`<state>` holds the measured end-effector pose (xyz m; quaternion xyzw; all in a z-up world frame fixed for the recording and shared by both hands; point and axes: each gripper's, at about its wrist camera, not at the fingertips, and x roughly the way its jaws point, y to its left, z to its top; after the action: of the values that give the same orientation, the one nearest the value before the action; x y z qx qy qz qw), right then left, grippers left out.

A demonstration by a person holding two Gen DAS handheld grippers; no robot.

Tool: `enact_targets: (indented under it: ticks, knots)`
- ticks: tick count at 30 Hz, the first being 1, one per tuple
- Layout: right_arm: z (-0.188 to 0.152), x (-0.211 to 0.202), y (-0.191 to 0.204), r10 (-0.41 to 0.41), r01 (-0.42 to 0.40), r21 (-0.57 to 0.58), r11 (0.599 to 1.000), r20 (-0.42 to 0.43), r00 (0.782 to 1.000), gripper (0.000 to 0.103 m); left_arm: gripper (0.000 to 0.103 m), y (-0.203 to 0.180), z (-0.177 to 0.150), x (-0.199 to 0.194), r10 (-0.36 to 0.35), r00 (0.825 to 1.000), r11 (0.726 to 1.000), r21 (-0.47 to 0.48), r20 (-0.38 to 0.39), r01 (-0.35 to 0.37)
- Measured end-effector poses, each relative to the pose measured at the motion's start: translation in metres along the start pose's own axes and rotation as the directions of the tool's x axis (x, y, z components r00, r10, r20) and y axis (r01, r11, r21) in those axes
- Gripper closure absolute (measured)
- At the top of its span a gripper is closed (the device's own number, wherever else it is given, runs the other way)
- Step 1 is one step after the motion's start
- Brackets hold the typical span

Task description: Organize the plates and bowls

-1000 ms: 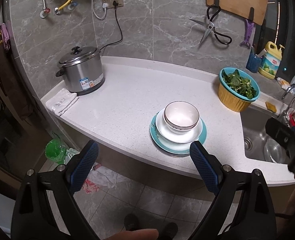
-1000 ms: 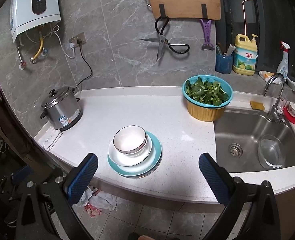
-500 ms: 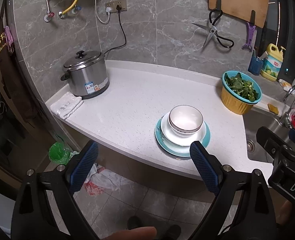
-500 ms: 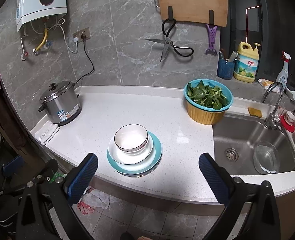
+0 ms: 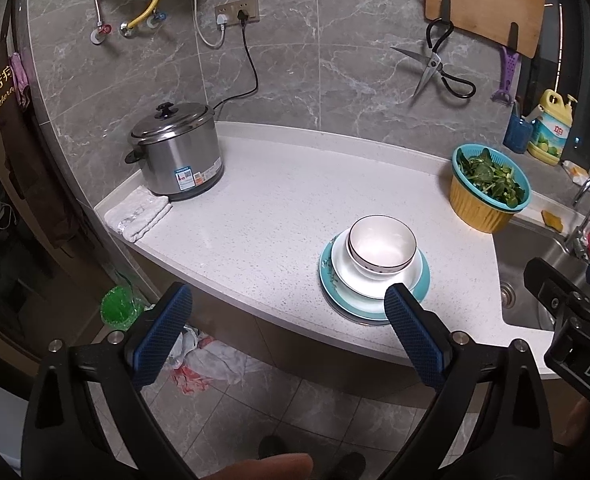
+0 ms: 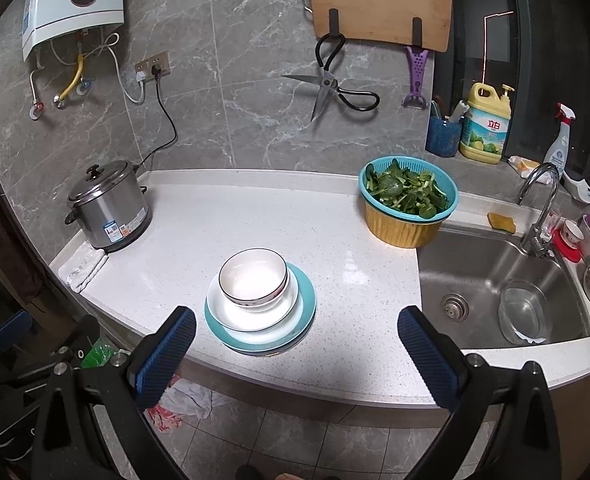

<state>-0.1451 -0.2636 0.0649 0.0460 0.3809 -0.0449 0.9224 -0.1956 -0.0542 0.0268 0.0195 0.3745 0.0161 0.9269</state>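
A white bowl with a dark rim (image 5: 381,249) (image 6: 253,277) sits in a white dish (image 5: 375,286) (image 6: 251,318), which rests on a teal plate (image 5: 423,284) (image 6: 305,312) near the counter's front edge. My left gripper (image 5: 287,334) is open, held back from the counter and over the floor, with the stack just beyond its right finger. My right gripper (image 6: 295,354) is open too, in front of the counter edge, the stack ahead between its fingers. Nothing is held. The right gripper's body shows at the right edge of the left wrist view.
A steel rice cooker (image 5: 175,152) (image 6: 109,206) and a folded cloth (image 5: 139,212) stand at the counter's left end. A teal colander of greens in a yellow bowl (image 6: 409,202) sits beside the sink (image 6: 495,272), which holds a glass bowl (image 6: 523,314). Scissors and a cutting board hang on the wall.
Both grippers have drawn back and risen from the counter, so the stack looks smaller and farther. The dishes have not moved. Both grippers stay open.
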Motion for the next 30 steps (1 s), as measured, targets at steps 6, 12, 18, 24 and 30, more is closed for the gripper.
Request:
enact_targets:
  ticks: [6,12,18,24,30]
  knots:
    - [0.0,0.002,0.001,-0.01,0.01,0.007,1.0,-0.005,1.0,0.0,0.005,-0.004,0.001,0.008,-0.003,1.0,1.0,0.004,-0.011,0.003]
    - [-0.001,0.002,0.003,-0.018,0.018,0.011,1.0,-0.005,1.0,0.0,0.005,-0.008,-0.002,0.01,-0.005,1.0,1.0,0.01,-0.01,0.005]
    - [-0.002,0.003,0.005,-0.014,0.014,0.014,1.0,-0.008,1.0,0.0,0.0,-0.01,-0.002,0.011,-0.007,1.0,1.0,0.022,0.002,0.007]
    - [-0.002,0.005,0.006,-0.002,0.003,0.019,1.0,-0.016,1.0,0.0,0.0,-0.011,-0.002,0.015,-0.01,1.0,1.0,0.008,-0.009,0.01]
    - [-0.003,0.006,0.006,-0.005,0.006,0.021,1.0,-0.017,1.0,0.0,0.0,-0.011,-0.001,0.016,-0.011,1.0,1.0,0.006,-0.008,0.011]
